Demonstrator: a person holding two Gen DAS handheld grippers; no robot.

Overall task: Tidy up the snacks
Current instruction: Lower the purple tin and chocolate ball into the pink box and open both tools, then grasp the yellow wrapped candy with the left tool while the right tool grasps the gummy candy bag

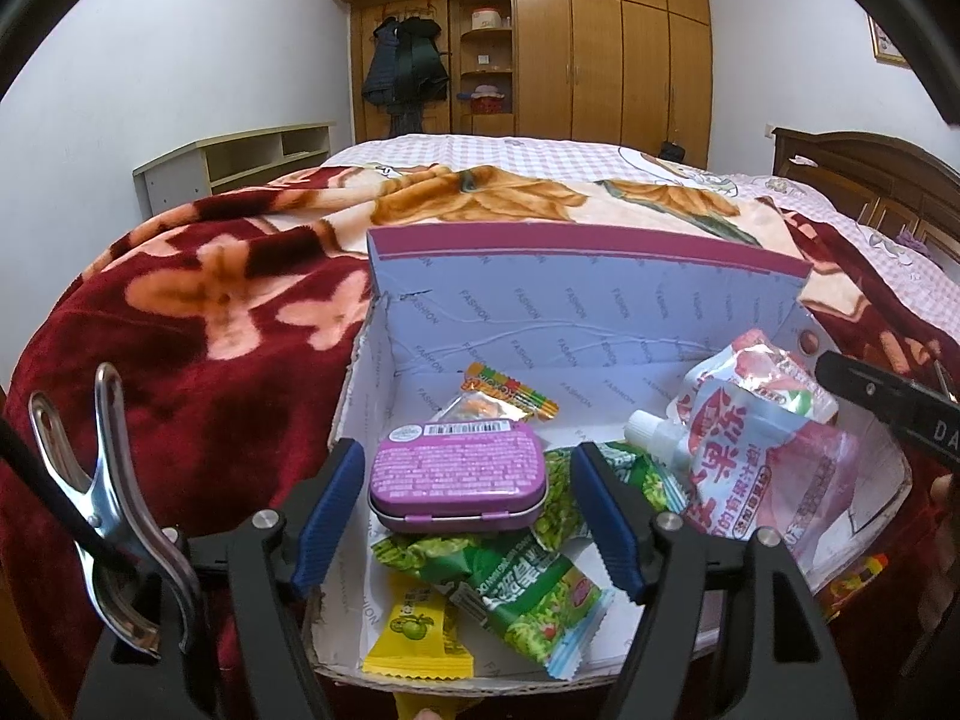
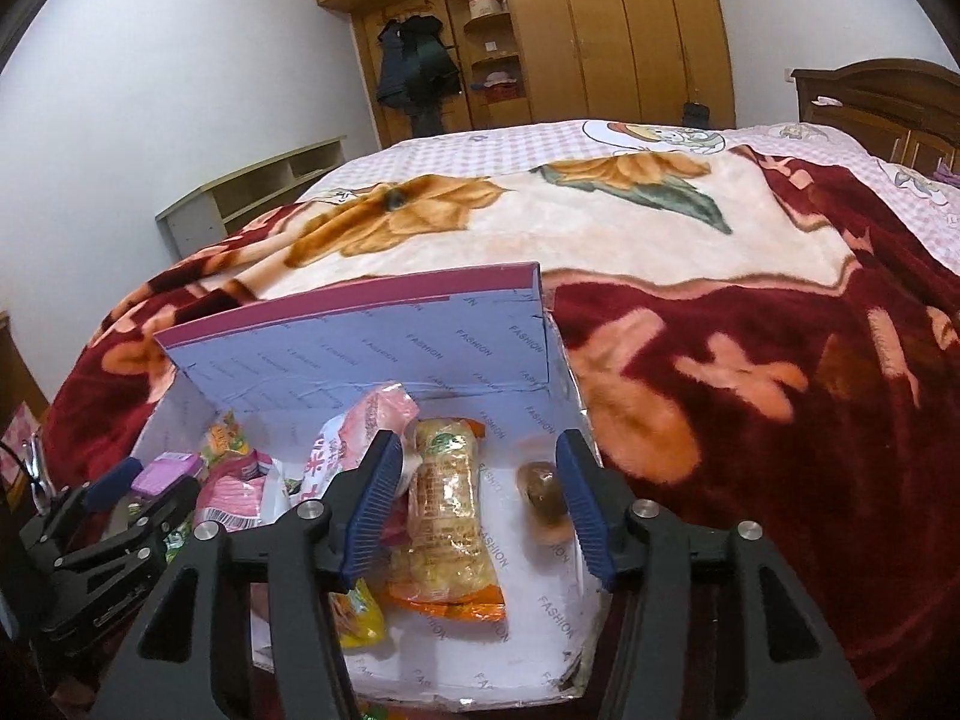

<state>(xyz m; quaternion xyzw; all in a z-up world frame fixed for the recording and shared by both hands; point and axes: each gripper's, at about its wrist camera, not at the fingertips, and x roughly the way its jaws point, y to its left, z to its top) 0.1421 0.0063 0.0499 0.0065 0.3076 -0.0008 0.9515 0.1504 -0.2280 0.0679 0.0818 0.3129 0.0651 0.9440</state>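
An open cardboard box [image 1: 540, 306] with a raised lid sits on the bed; it also shows in the right wrist view [image 2: 360, 354]. In the left wrist view my left gripper [image 1: 468, 510] is open, its jaws either side of a purple tin [image 1: 456, 474] lying on green snack packets [image 1: 522, 594]. A yellow candy [image 1: 417, 636], an orange candy packet [image 1: 504, 399] and a pink jelly pouch [image 1: 762, 450] lie in the box. My right gripper [image 2: 477, 510] is open above an orange-ended cracker pack [image 2: 447, 510] and a brown wrapped snack [image 2: 543, 495].
The box rests on a red floral blanket [image 2: 750, 420] covering a bed. A low shelf [image 1: 234, 165] stands at the left wall, a wooden wardrobe [image 1: 600, 48] behind, a headboard [image 2: 882, 102] at the right. The left gripper shows in the right wrist view [image 2: 144, 492].
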